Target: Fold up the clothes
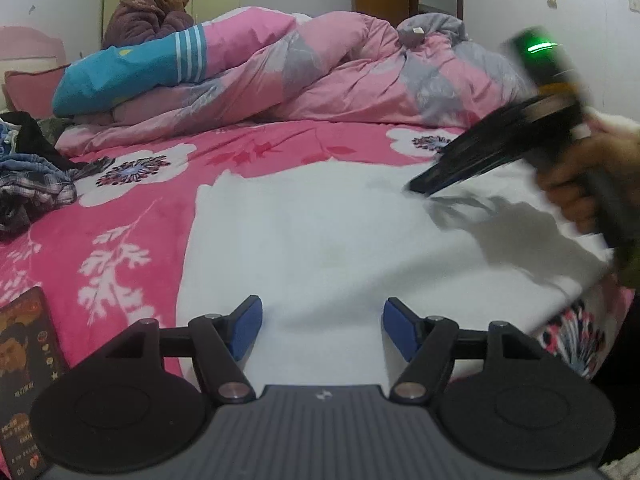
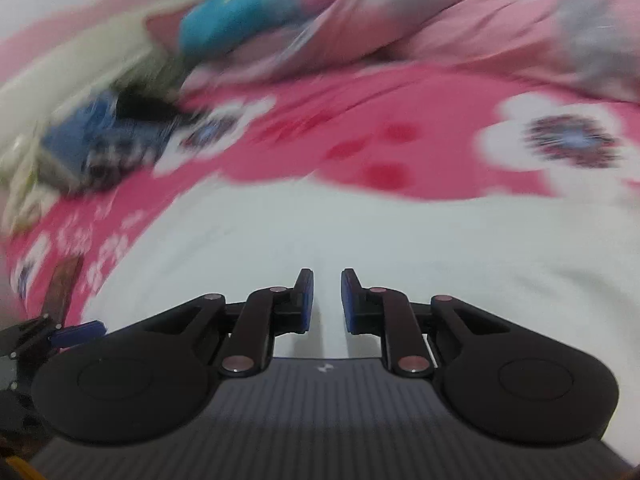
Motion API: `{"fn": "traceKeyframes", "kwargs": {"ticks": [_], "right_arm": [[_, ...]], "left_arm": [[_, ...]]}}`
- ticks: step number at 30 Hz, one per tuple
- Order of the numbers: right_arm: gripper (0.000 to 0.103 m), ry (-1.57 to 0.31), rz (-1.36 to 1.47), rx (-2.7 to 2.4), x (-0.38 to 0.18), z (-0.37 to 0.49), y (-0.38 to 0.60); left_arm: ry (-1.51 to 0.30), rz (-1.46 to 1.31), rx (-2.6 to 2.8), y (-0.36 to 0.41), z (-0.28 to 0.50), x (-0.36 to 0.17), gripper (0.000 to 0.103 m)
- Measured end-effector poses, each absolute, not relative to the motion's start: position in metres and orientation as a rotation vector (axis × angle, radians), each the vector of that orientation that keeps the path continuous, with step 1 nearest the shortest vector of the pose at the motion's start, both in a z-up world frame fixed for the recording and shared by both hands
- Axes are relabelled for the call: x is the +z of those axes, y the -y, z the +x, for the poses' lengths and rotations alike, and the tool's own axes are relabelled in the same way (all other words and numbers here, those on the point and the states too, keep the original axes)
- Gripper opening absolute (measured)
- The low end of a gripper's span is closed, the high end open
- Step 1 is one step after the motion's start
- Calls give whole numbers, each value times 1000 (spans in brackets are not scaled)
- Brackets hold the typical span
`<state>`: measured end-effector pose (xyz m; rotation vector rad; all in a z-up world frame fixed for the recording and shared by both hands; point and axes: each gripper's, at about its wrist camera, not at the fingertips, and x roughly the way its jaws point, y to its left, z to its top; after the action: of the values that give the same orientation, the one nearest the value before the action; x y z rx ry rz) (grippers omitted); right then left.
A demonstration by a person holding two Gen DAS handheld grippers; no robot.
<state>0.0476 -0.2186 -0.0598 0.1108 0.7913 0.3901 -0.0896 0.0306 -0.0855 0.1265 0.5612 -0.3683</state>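
Blue pads: your left gripper has its blue-padded black fingers spread wide, nothing between them, and the pads hang over the near part of the white garment.
Left gripper grasp: empty; no cloth pinched.
Right gripper: your right gripper shows only a narrow gap between its blue pads, with bare white cloth seen through the gap and nothing clamped.
Right gripper from the left view: it comes in from the right edge, blurred, held by your right hand, a green light on its top; its tips point down toward the far right part of the garment, and you cannot tell from that view whether they touch it.
Task's thing: the flat white cloth garment lies spread on the bed, beneath both grippers, its left edge running straight against the pink sheet.
Bed: pink floral bedsheet with white blossoms carries the garment.
Left of garment: crumpled pile of dark and blue checked clothes sits well apart at the bed's left side.
Near left corner: a dark printed card with a picture on it lies on the sheet just beside your left gripper.
Behind: a bunched pink and grey quilt runs across the far side of the bed, with a blue pillow with white stripes on its left end.
Far corner: a person in a purple padded jacket sits beyond the pillow.
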Motion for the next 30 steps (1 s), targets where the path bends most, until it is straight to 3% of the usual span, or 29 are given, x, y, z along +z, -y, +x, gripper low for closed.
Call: {"fn": "traceKeyframes", "kwargs": {"ticks": [3, 10, 15, 21, 25, 30], "right_arm": [[14, -782, 66, 355, -83, 72, 201], [15, -768, 71, 384, -52, 54, 189], [14, -810, 52, 399, -78, 72, 175], [16, -740, -32, 493, -35, 48, 145], [18, -828, -92, 522, -78, 64, 120], [20, -732, -46, 591, -57, 51, 112]], "left_arm": [[-554, 120, -374, -33, -91, -86, 70], [-541, 101, -395, -40, -91, -89, 70], [-538, 87, -397, -42, -91, -89, 70], [-529, 81, -403, -45, -92, -90, 70], [-522, 72, -403, -48, -96, -89, 70], [-516, 62, -409, -52, -98, -90, 70]]}}
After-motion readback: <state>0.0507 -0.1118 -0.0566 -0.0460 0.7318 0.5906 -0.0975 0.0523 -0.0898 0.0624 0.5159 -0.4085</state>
